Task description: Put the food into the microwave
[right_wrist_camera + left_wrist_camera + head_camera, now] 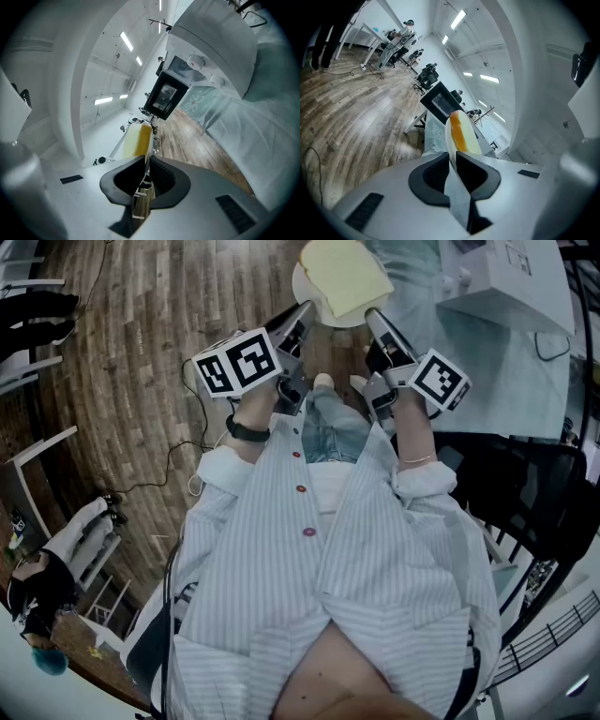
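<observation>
Closest to our head camera is the striped shirt [309,577], which fills the lower half of the frame. Beyond it, the wooden floor [141,315] covers the upper left. At the upper right we see a table [506,371] draped in pale cloth, with the white microwave [511,277] on it.

We hold a white plate [302,287] at the top centre, above the floor and just left of the table. The left gripper [302,313] has its jaws pressed together on the plate's left rim. The right gripper [373,317] is clamped the same way on the right rim. A pale yellow slice of food [345,273] lies flat on the plate, outside the microwave.

Each gripper view shows dark pads pinching the thin plate edge, with the slice just past them.
</observation>
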